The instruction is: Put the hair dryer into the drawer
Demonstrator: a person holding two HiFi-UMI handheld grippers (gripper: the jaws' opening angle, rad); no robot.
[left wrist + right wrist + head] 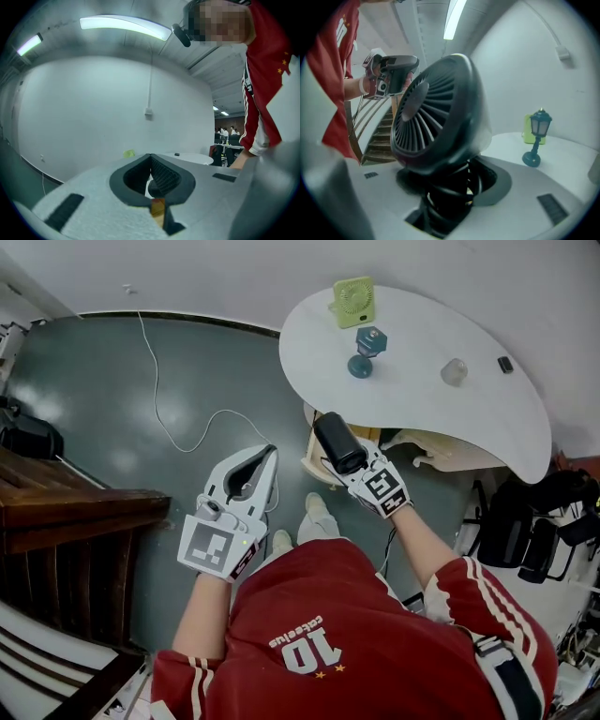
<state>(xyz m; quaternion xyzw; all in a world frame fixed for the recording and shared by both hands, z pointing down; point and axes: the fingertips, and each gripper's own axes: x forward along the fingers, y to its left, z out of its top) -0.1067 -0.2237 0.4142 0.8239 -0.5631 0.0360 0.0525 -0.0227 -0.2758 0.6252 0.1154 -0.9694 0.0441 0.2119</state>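
Now R gripper [354, 468] angled down, clamping hair dryer [336, 440]; L gripper [268, 458] level, jaws together.

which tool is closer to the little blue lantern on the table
Right. The right tool, gripping the hair dryer, is just short of the table edge near the blue lantern; the left tool is further off, over the floor.

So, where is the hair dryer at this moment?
The hair dryer is at the head view's centre, held in the jaws of the right gripper, beside the near edge of the white table.
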